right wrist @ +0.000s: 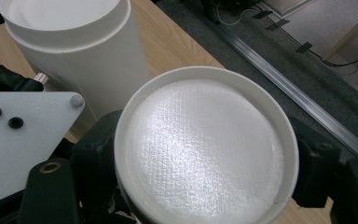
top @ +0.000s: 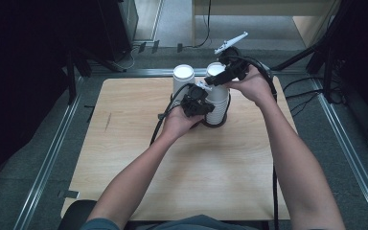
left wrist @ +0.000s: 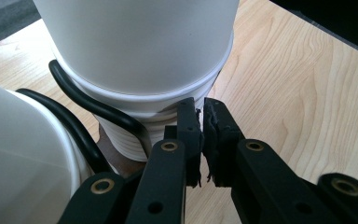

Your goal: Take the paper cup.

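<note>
Two stacks of upturned white paper cups stand at the far middle of the wooden table (top: 196, 167). My right gripper (top: 216, 76) reaches over the right stack (top: 218, 100) from above. In the right gripper view its jaws press on both sides of the top cup (right wrist: 200, 116), with one finger (right wrist: 313, 158) against the cup's wall. My left gripper (top: 202, 109) is low beside the same stack. In the left gripper view it (left wrist: 202, 126) is shut, its tips against the ribbed rims of the lower cups (left wrist: 135, 135); whether a rim is pinched is hidden.
The left stack (top: 183, 79) stands close beside the right one, also seen as a stack (right wrist: 74, 46) in the right gripper view. A black cable (left wrist: 88, 105) curls around the base of the right stack. A metal rail (top: 48, 158) runs past the table's left edge.
</note>
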Demonstrator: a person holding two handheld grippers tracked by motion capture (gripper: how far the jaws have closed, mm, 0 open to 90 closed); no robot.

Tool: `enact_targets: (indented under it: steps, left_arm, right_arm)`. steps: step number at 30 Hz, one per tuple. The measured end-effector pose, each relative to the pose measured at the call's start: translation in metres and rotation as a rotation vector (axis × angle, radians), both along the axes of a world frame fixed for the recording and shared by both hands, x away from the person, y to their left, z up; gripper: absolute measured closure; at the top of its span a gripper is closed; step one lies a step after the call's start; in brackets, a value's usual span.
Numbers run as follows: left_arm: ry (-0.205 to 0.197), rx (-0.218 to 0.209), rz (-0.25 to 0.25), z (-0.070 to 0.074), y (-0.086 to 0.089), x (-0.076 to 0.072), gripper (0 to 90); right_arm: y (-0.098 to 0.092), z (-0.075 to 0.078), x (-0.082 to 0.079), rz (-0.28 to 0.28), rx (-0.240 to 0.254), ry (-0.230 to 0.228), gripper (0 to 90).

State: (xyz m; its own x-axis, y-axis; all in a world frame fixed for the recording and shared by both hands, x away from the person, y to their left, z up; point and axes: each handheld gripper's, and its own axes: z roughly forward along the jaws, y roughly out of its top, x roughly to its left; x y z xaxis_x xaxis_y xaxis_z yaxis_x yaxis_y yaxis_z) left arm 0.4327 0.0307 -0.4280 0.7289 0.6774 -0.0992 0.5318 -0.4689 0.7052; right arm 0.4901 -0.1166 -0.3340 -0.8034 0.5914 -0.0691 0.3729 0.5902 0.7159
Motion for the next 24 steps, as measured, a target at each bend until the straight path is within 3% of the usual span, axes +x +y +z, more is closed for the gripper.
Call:
enact_targets:
  steps: [14,24]
  left_arm:
    - [-0.006,0.002,0.0,-0.0005,-0.0008,-0.0001,87.7]
    - [-0.008,0.007,0.004,0.0,-0.0008,-0.0002,87.6]
  right_arm:
    - [-0.001,0.0005,0.0001,0.026,-0.003,-0.001,25.1]
    - [0.0012,0.0016,-0.0003,-0.02,-0.009,0.011,25.2]
